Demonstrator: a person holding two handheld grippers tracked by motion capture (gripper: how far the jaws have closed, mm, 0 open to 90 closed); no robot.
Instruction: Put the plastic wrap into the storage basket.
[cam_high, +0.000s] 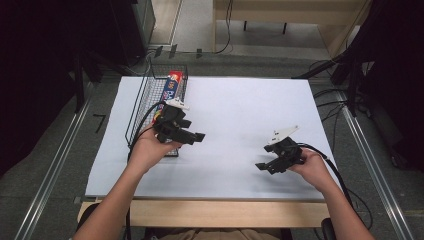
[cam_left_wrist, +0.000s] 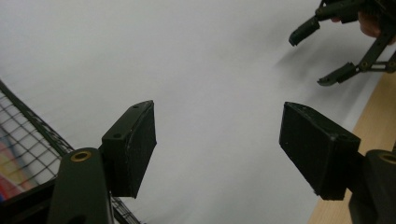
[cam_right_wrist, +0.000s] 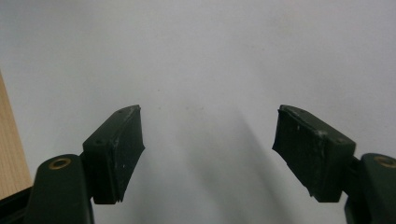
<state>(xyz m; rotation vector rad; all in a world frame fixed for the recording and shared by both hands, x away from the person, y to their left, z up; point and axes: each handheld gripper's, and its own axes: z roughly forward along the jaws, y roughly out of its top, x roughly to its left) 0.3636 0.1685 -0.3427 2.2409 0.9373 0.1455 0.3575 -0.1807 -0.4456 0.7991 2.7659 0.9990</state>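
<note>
A black wire basket stands at the left of the white table sheet, and a red, white and blue box lies inside it. My left gripper hovers just right of the basket's near end, open, with nothing between its jaws. In the left gripper view the basket's mesh sits at the lower left and the left gripper points at bare sheet. My right gripper is held low over the sheet near the front right, open and empty. The right gripper faces plain white sheet in its own view.
The table's wooden front edge runs below the sheet. Metal rails line the floor on both sides, and cables lie at the right. Dark curtains stand at the far left and right. The right gripper appears far off in the left gripper view.
</note>
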